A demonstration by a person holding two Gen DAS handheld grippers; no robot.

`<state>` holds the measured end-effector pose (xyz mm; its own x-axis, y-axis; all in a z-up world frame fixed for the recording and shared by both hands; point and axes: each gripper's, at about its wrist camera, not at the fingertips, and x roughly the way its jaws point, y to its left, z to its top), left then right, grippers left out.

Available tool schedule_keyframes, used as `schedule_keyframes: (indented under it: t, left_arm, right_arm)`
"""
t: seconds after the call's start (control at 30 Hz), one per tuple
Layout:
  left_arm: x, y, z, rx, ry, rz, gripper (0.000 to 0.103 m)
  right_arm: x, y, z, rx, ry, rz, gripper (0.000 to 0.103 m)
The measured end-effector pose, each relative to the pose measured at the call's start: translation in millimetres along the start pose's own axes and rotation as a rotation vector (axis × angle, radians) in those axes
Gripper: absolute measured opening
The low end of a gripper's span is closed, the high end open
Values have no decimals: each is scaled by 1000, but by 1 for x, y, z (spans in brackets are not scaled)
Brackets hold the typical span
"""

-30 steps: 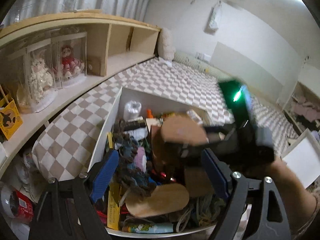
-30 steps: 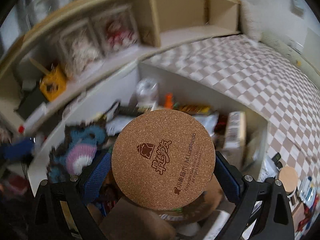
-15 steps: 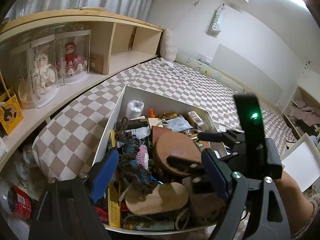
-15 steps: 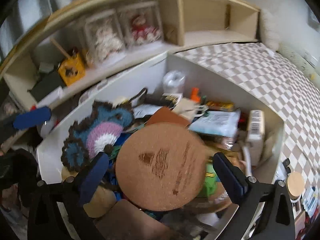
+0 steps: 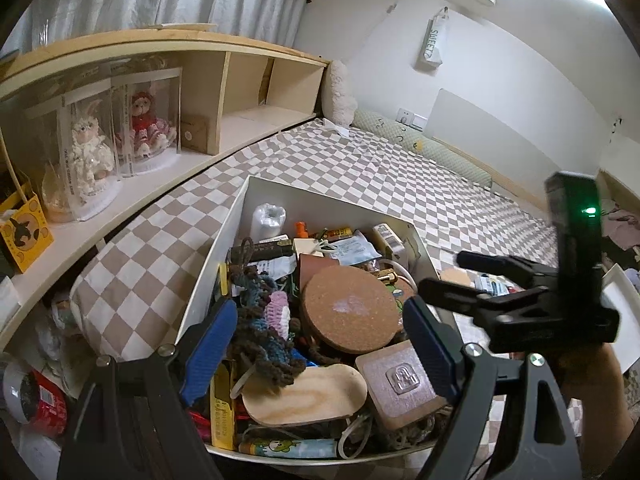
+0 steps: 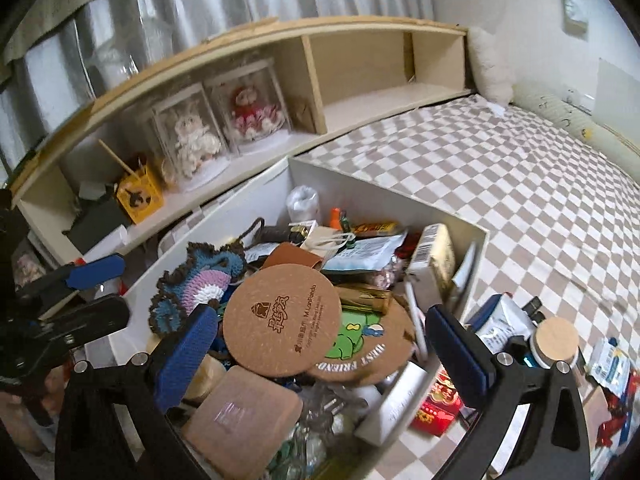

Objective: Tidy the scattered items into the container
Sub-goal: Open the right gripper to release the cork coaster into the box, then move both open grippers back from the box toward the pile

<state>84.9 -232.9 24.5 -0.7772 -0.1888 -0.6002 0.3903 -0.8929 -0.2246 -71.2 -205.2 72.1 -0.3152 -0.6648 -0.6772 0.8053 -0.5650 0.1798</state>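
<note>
**Next pickup lies right of the container**

Left wrist view: the left gripper (image 5: 316, 344) hangs over the near end of the white container (image 5: 212, 276), jaws wide and empty. The round cork coaster (image 5: 350, 314) lies flat on the heap inside. The right gripper (image 5: 452, 276) stands to the right, jaws apart, holding nothing.

Right wrist view: the scattered items, a wooden-lidded jar (image 6: 557, 338) and a red packet (image 6: 436, 404), lie on the checked bed (image 6: 520, 200) just right of the container wall, nearer the right gripper. Its right finger hides part of them; those at the frame edge are cut off and indistinct.

Brown cork coaster (image 6: 282, 318), white container (image 5: 308, 199), beige-and-white checked bedcover (image 5: 360, 168).
</note>
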Motion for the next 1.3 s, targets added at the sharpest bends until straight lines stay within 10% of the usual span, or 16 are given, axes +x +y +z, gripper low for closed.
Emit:
schedule_keyframes:
  t: [0.13,1.3]
  left_arm:
    - [-4,-3,-1,-9,-12,11,103]
    - [-39,-85,-20,142,-61,-24,103]
  right_arm:
    - [-17,-3,-4,15,-39,-9,103]
    - [-160,-38,-81,68,-217,-297,103]
